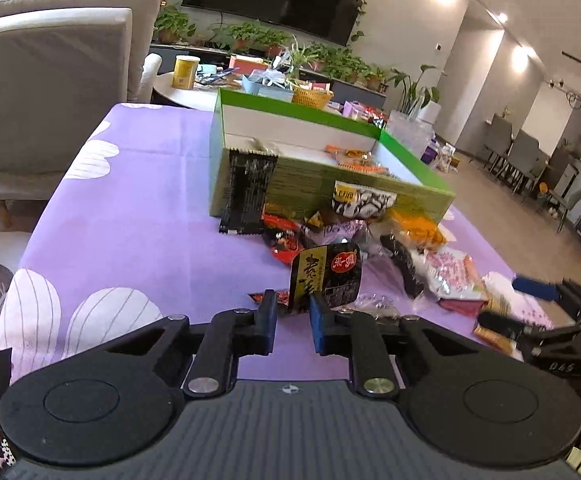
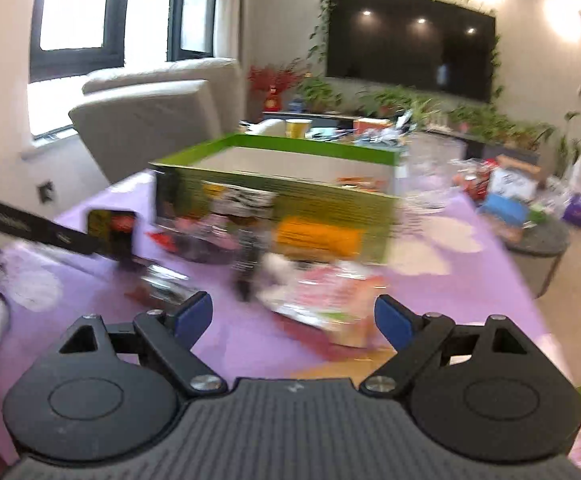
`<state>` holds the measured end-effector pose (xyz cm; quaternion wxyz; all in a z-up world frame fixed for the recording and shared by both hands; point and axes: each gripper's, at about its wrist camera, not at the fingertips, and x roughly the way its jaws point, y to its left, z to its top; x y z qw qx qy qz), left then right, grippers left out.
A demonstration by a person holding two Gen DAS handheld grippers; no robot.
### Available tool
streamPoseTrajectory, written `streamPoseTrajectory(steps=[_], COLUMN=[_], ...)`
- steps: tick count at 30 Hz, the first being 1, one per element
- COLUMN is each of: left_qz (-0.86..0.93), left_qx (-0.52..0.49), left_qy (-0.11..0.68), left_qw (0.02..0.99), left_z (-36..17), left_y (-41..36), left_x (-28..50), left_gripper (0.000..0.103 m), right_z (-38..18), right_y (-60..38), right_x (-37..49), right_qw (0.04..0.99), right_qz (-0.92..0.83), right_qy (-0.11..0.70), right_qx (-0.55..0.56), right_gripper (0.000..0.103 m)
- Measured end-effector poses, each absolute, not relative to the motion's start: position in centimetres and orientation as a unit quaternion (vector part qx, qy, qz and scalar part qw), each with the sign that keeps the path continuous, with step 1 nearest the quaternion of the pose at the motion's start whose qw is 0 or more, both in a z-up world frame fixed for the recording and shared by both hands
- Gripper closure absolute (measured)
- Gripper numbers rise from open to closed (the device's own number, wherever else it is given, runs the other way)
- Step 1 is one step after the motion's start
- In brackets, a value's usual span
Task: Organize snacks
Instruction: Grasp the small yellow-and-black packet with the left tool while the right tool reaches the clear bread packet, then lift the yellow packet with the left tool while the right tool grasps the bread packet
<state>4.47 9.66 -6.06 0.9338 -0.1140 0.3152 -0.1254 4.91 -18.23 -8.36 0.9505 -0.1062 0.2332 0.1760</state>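
My left gripper [image 1: 293, 312] is shut on a black and gold snack packet [image 1: 326, 276] and holds it above the purple tablecloth [image 1: 138, 224]. A green box [image 1: 290, 176] stands behind, with several orange snacks [image 1: 354, 158] inside. A heap of loose snack packets [image 1: 370, 236] lies in front of the box. My right gripper [image 2: 293, 316] is open and empty, just before a pink packet [image 2: 330, 296]; its view is blurred. The green box [image 2: 282, 184] and the left gripper with its packet [image 2: 110, 226] show there too.
A black packet [image 1: 246, 192] leans on the box's front wall. A white sofa [image 1: 50, 60] stands at the left. A round side table [image 1: 186, 94] with a yellow can [image 1: 185, 72] and clutter is behind the box. The right gripper [image 1: 538, 312] shows at the right edge.
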Motion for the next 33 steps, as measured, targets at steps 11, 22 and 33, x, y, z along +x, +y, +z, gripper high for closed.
streamPoseTrajectory(steps=[11,22,33], left_qz=[-0.12,-0.125,-0.139], left_qx=[-0.1,-0.093,-0.09], left_qy=[0.309,0.296,0.3], left_qw=[0.938,0.942,0.939], left_z=[-4.9,-4.1,-4.4], left_y=[8.9,7.8,8.3], left_x=[4.5,4.9,4.0], left_gripper=[0.087,0.09,0.092], right_z=[-10.0,-9.5,-10.2], right_y=[-24.4,-22.7,-18.2], right_x=[8.5,5.7,6.7], right_qw=[0.909,0.925,0.941], right_qz=[0.267,0.182,0.055], right_qy=[0.309,0.333,0.328], right_qx=[-0.081,-0.01,-0.064], right_gripper=[0.04,0.04,0.04])
